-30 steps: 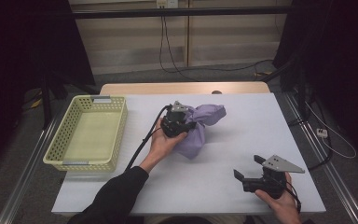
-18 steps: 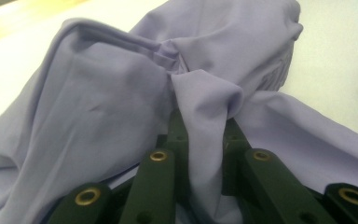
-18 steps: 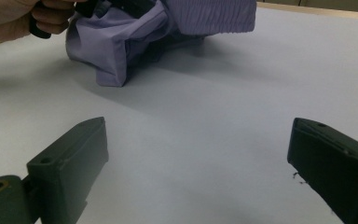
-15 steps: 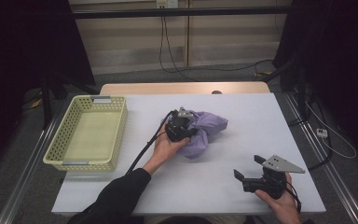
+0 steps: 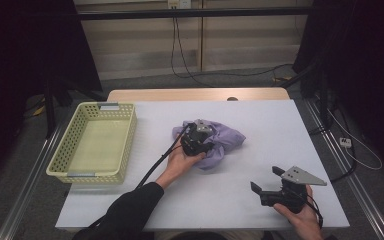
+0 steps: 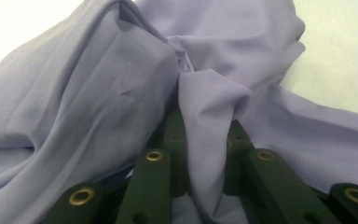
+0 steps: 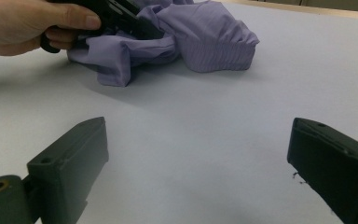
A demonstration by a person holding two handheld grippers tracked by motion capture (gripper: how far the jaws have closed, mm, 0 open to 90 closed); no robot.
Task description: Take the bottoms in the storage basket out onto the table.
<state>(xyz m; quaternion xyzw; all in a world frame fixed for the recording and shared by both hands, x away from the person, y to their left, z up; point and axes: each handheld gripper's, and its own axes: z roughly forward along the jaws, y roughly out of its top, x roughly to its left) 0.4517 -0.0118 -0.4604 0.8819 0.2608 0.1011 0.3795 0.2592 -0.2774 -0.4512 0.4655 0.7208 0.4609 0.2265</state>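
Worktop [image 5: 145, 205]: we saw a white sheet over a wooden top, whose bare edge showed along the far side in the high view.

Basket [image 5: 77, 172]: pale yellow-green, perforated walls, sat at the left end of the worktop, well apart from everything else.

Cloth [image 5: 225, 142]: we saw a lilac bundle, crumpled, lying mid-worktop, slightly right of centre. The high view gave its place; the left gripper view [image 6: 98, 93] gave the folds up close, with one ridge of fabric running down between the jaws. The right gripper view [image 7: 205, 37] gave its low side profile, resting flat on the sheet with a ribbed hem facing that camera.

Left tool [image 5: 200, 142]: we saw it at the cloth's near-left edge, jaws nearly together, pinching that fold; they had just eased open a touch, fabric still between them. Left hand [image 7: 32, 25] wrapped the tool body in the right gripper view.

Right tool [image 5: 265, 181]: we saw it low at the near-right corner, jaws spread wide with bare worktop between them, well apart from the cloth.
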